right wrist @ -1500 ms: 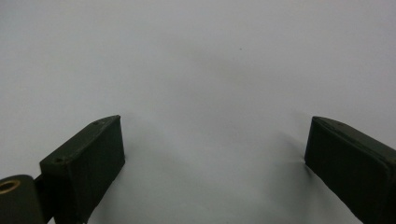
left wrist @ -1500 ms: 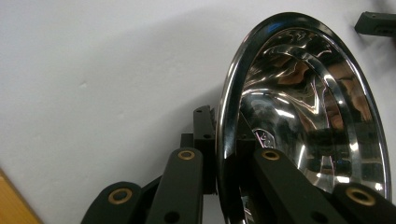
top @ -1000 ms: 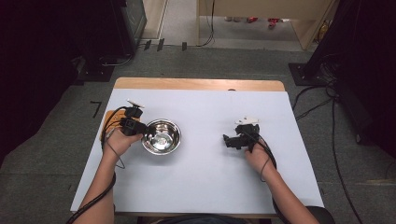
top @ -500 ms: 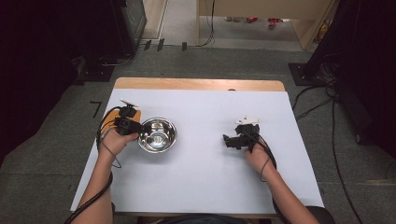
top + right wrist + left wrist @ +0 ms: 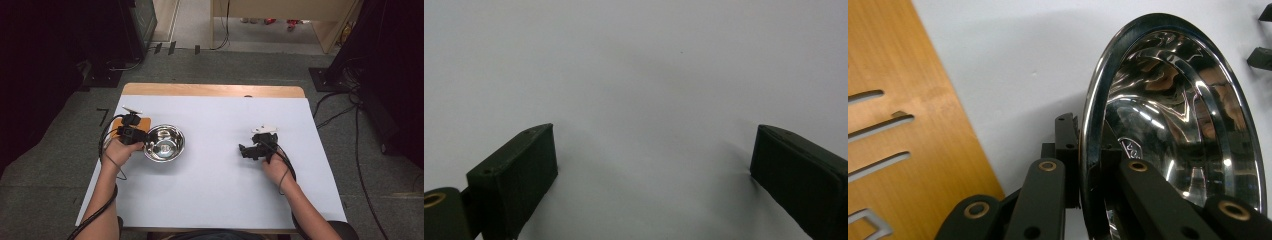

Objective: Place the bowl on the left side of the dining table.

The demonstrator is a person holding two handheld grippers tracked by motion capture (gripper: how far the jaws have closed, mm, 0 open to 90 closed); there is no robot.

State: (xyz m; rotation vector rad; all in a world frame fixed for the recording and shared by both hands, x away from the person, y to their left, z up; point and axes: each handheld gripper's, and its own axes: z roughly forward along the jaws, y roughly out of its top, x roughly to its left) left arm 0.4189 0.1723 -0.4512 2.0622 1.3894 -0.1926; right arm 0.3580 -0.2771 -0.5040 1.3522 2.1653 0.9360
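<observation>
The left gripper view shows the left gripper [image 5: 1083, 165] jaws clamping the bowl [image 5: 1173, 130] rim; the right gripper [image 5: 654, 165] jaws gape.

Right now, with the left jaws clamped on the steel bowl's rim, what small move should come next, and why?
Probably a short lift of the bowl. The left gripper pinches its rim, one jaw inside and one outside, beside the wooden board. The right gripper stands open over the bare white sheet, so it is free to steady the bowl.
</observation>
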